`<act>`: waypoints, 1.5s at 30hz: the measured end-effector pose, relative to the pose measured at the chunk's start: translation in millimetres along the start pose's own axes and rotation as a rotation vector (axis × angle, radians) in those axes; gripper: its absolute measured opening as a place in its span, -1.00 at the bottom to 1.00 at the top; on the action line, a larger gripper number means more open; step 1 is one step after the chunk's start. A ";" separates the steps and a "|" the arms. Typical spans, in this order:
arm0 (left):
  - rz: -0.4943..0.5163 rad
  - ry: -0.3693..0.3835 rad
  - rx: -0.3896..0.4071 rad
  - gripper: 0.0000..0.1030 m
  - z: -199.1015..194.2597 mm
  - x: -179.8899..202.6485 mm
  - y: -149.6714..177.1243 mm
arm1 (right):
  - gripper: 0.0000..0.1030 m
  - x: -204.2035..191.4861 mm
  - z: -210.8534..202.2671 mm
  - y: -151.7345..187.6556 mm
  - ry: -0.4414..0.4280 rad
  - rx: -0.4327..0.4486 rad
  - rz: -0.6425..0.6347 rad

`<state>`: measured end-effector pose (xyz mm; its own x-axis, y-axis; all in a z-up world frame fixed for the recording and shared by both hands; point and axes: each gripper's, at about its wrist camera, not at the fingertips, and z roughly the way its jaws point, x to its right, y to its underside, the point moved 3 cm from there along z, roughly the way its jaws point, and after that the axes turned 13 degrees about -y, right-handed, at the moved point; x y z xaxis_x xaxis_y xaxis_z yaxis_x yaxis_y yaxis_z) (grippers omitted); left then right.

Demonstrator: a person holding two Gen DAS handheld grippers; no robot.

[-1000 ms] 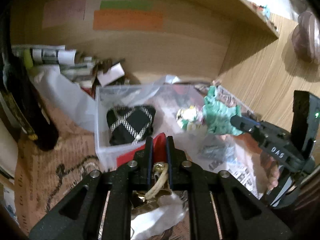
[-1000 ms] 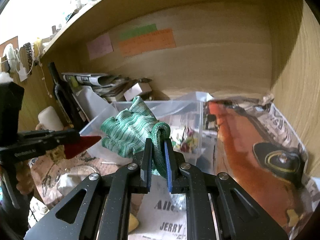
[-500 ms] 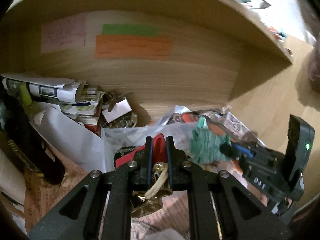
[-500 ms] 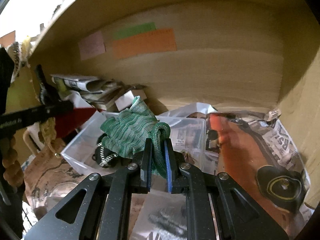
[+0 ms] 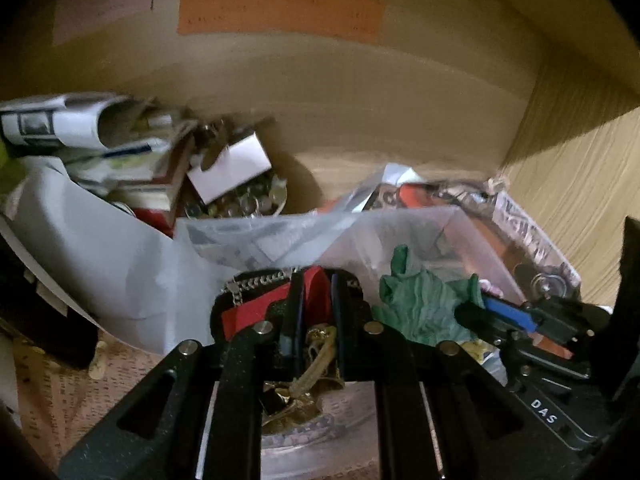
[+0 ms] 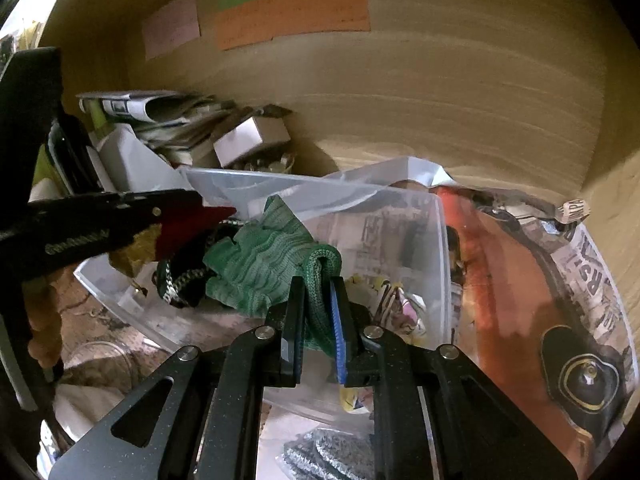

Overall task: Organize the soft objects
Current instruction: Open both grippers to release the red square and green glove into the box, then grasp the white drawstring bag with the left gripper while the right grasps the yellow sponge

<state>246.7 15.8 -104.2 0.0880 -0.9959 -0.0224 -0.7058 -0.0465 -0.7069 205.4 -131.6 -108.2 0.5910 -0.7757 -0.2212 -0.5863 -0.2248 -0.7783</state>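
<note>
A clear plastic bin (image 6: 436, 240) stands in a wooden shelf nook. My right gripper (image 6: 316, 296) is shut on the cuff of a green knitted glove (image 6: 260, 264) and holds it over the bin. The glove also shows in the left wrist view (image 5: 424, 304). My left gripper (image 5: 316, 292) is shut on a red cloth item (image 5: 316, 296) with a gold cord (image 5: 316, 364) hanging below, at the bin's (image 5: 400, 236) near rim. A black cloth with a white check pattern (image 6: 180, 280) lies in the bin.
Rolled newspapers (image 6: 152, 108), a small white box (image 6: 252, 136) and a dark bottle (image 6: 68, 156) crowd the back left. An orange printed newspaper (image 6: 520, 280) lines the shelf floor at right. Coloured paper notes (image 6: 288, 12) are stuck on the back wall.
Both grippers have moved forward and down towards the bin. The green glove and the red cloth now hang lower, over the bin.
</note>
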 end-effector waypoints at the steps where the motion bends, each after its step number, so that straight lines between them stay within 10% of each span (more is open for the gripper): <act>1: 0.001 0.002 -0.009 -0.77 3.1 0.1 1.3 | -0.77 -0.5 0.5 0.5 0.004 -0.003 -0.003; 6: 0.009 0.001 -0.021 -0.68 5.7 1.8 6.0 | -0.70 -0.6 3.6 1.0 0.013 -0.017 -0.007; 11: 0.012 -0.007 0.007 -0.18 -5.3 0.5 7.6 | -0.18 -0.6 -3.0 -0.5 0.036 0.013 -0.020; 27: 0.013 -0.033 0.221 0.78 -113.2 -21.4 23.8 | 0.45 -28.0 -82.4 -2.1 0.068 0.205 -0.092; 45: 0.077 -0.038 0.090 0.91 -123.4 -22.0 115.3 | 0.50 -59.2 -80.6 69.7 -0.030 0.087 -0.071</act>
<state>76.6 22.8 -98.0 0.0636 -0.9924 -0.1052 -0.6457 0.0394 -0.7625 84.8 -148.8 -102.0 0.6463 -0.7414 -0.1806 -0.4933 -0.2254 -0.8402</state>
